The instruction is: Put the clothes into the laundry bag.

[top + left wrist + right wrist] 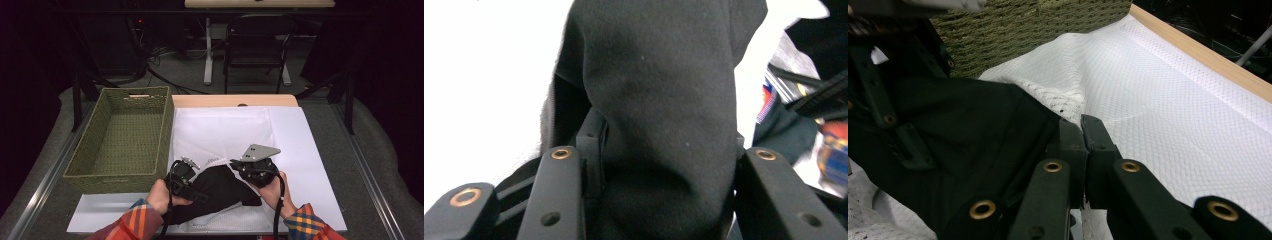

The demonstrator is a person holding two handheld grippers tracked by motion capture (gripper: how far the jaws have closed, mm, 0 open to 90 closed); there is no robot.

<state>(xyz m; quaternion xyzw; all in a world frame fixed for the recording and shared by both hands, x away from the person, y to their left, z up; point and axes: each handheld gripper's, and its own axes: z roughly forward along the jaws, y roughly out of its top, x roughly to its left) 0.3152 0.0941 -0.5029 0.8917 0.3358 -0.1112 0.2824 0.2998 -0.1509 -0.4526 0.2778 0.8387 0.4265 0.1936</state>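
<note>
The black garment (220, 192) lies at the desk's near edge, right of the basket (125, 135). Soft and limp, it is best gripped at edges: the right gripper (1082, 131) pinches one, while the left gripper (659, 165) has a fold bunched between its jaws.

Looks like a lab or recording studio: dark room with black surrounds, cables (165, 82) trailing over grey floor, a black chair (256, 45) at a desk (259, 4) behind, metal stand legs, and a worktable (235, 101) covered in white mesh cloth (300, 145).
</note>
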